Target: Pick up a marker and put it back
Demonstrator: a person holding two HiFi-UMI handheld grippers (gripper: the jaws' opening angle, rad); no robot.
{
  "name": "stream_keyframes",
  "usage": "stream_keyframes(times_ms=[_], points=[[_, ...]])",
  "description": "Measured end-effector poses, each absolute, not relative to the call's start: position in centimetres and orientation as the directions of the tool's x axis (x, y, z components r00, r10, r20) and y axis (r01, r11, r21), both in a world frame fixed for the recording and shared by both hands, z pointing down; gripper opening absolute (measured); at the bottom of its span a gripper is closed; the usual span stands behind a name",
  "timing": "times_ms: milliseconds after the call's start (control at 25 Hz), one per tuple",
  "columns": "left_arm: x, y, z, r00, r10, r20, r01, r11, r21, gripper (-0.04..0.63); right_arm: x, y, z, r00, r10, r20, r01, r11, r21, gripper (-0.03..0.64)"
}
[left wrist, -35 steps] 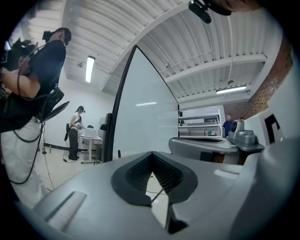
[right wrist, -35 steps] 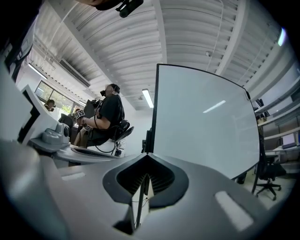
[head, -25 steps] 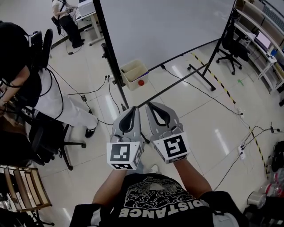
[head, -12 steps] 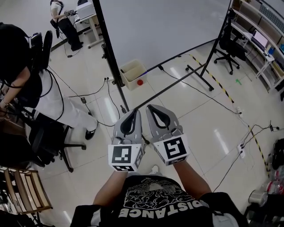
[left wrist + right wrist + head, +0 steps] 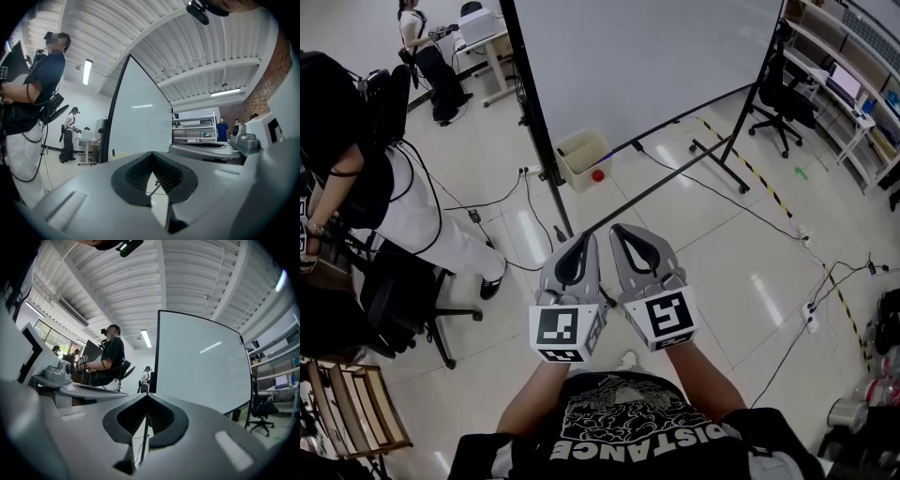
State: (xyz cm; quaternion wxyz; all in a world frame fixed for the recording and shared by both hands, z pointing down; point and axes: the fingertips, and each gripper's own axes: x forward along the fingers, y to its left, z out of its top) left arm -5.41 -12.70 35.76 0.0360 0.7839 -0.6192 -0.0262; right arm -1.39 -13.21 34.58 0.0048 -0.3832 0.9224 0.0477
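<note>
No marker shows in any view. My left gripper [image 5: 581,235] and right gripper [image 5: 618,228] are held side by side in front of the person's chest, above the floor, pointing toward a large whiteboard [image 5: 647,56] on a black stand. Both are shut, jaws closed tip to tip with nothing between them. The left gripper [image 5: 151,153] faces the whiteboard [image 5: 140,126] edge-on in its own view. From the right gripper [image 5: 146,395], the whiteboard [image 5: 201,366] appears to the right. A small beige box [image 5: 584,157] with a red object inside stands on the floor by the board's left post.
A person [image 5: 356,178] sits on an office chair at the left, with cables trailing across the floor. The stand's foot [image 5: 722,155] and crossbar lie ahead. Another person [image 5: 427,52] stands at a desk far back. A black chair [image 5: 778,94] and shelves stand at the right, a wooden rack [image 5: 352,412] lower left.
Both grippers stay shut and almost where they were. The head view has tilted slightly, and the seated person at the left has shifted a little.
</note>
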Motion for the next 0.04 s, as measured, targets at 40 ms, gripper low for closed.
stream_keyframes(times_ms=[40], points=[[-5.35, -12.65, 35.85, 0.235, -0.972, 0.005, -0.968, -0.233, 0.090, 0.006, -1.34, -13.19, 34.65, -0.704, -0.709, -0.045, -0.710, 0.700, 0.083, 0.000]])
